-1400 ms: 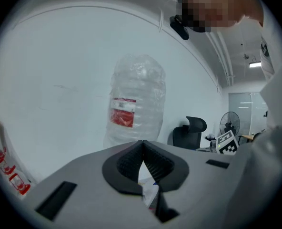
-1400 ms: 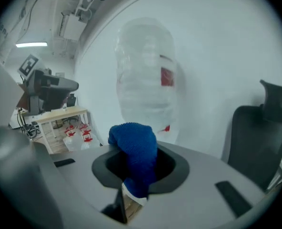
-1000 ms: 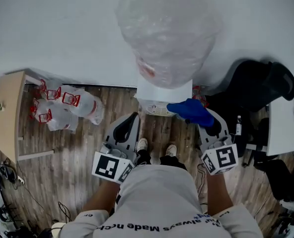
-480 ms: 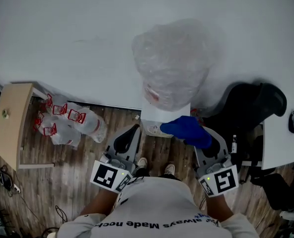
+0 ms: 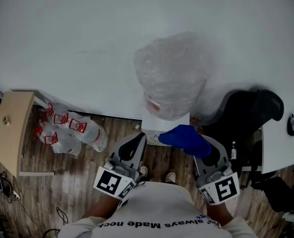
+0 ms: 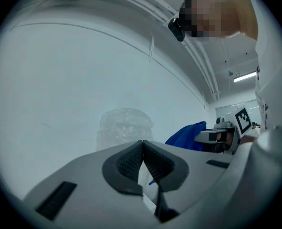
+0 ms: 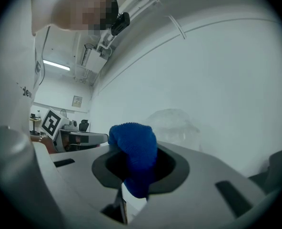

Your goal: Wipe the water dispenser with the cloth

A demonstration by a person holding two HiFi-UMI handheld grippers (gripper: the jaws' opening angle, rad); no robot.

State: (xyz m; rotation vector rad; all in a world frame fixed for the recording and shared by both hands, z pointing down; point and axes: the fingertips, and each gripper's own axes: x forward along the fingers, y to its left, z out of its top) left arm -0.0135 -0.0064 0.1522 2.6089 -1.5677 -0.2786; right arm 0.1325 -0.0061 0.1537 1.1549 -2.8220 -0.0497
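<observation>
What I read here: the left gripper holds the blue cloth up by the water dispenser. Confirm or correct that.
Wrong gripper. The right gripper holds the blue cloth up by the water dispenser, as the right gripper view shows; the left gripper is shut on nothing.

Cloth (image 5: 186, 139): deep blue. Water dispenser (image 5: 163, 122): white body. Bottle (image 5: 169, 73): clear, red mark. Left gripper (image 5: 136, 144), right gripper (image 5: 205, 150): grey, black-and-white square markers. Floor (image 5: 82, 172): brown wood grain.
</observation>
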